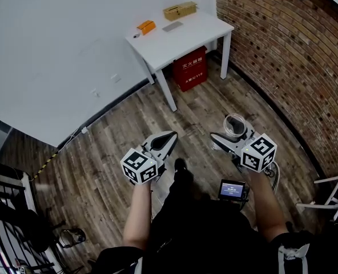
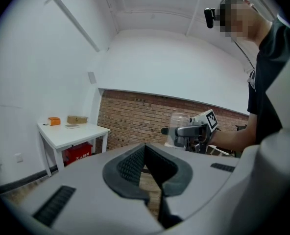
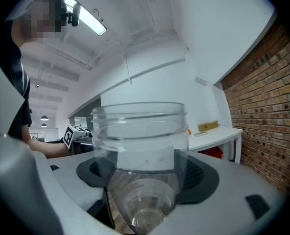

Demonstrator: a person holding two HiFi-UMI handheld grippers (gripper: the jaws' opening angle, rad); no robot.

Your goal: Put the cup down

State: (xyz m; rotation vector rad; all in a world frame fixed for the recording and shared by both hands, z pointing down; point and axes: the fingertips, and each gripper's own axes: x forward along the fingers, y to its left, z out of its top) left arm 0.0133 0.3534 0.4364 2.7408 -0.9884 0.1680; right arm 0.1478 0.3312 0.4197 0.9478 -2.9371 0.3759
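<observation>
Clear plastic cup (image 3: 140, 146) stands upright, pinched in the right hand-held gripper (image 1: 233, 136) above the wooden floor (image 1: 129, 130), left hand-held gripper (image 1: 168, 139) pressed together and empty, white surface (image 1: 183, 36) far ahead.

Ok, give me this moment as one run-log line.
left tongs: shut, empty | right tongs: shut on clear cup, upright, held over wood floor | white table: ahead, not reached | clear cup: not yet down

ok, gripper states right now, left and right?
Left gripper: closed, nothing in it.
Right gripper: closed on the clear cup.
</observation>
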